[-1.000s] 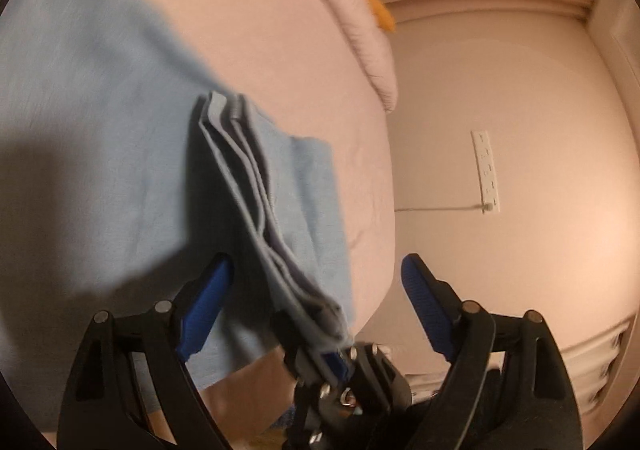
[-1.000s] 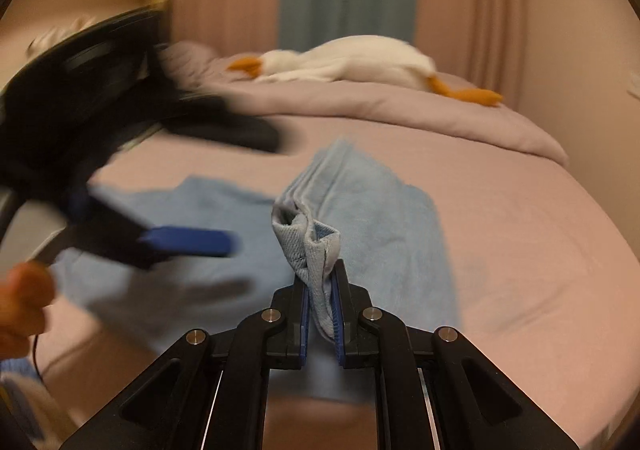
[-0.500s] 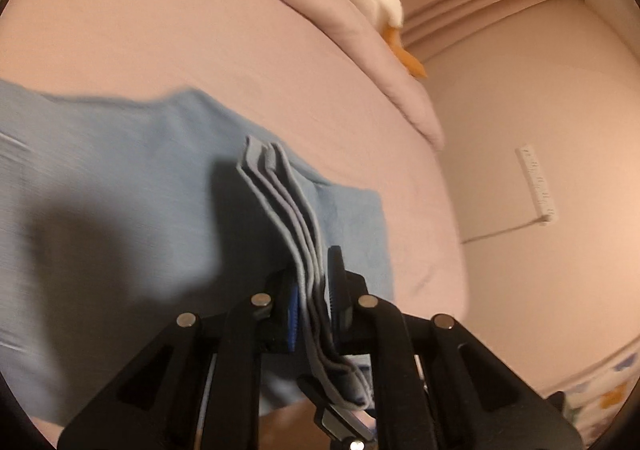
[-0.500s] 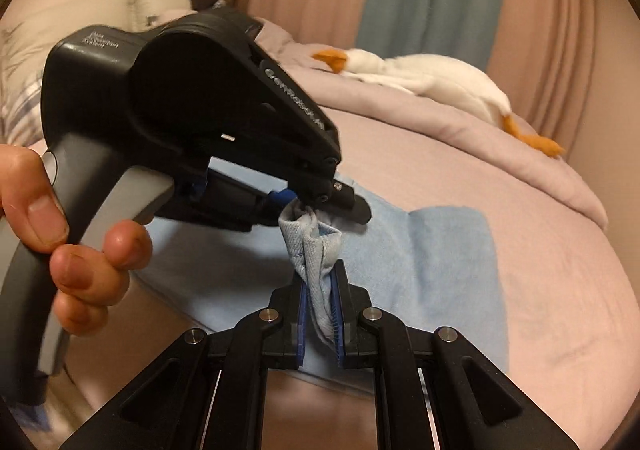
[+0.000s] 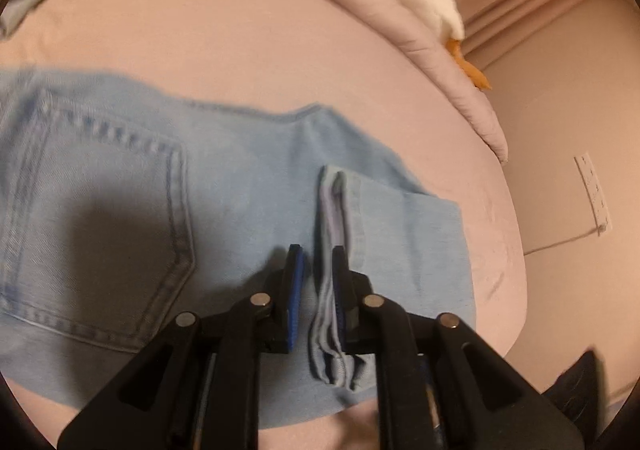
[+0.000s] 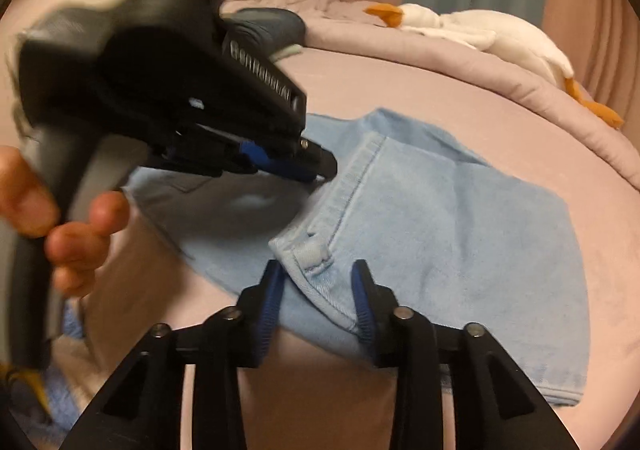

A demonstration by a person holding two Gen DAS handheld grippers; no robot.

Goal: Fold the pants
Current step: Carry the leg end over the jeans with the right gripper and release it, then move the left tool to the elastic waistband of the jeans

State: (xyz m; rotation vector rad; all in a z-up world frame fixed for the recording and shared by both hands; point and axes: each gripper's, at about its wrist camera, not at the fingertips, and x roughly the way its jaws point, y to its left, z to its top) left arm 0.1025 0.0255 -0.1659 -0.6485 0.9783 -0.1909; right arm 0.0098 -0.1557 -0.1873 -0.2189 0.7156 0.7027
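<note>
The fingers of the left gripper are standing slightly parted, the stacked hem layers of the jeans lying in the gap against the right-hand pad, no longer squeezed from both sides as far as this view shows. The right gripper is holding its fingers spread wide, straddling the waistband corner with its belt loop without pinching it. The jeans are lying folded on the pink bedsheet, close to the mattress edge. Denim like this is looking fairly heavy and stiff for cloth, not slippery, so it should be holding a crease well; the thick seamed hems and waistband are probably the surest places to be taking hold, since single layers would be sagging. The left wrist view is showing the back pocket and the layered leg ends, which the other view is missing; the right wrist view alone is showing the left gripper's body and the person's hand around its handle, plus the plush goose lying on the duvet beyond.
</note>
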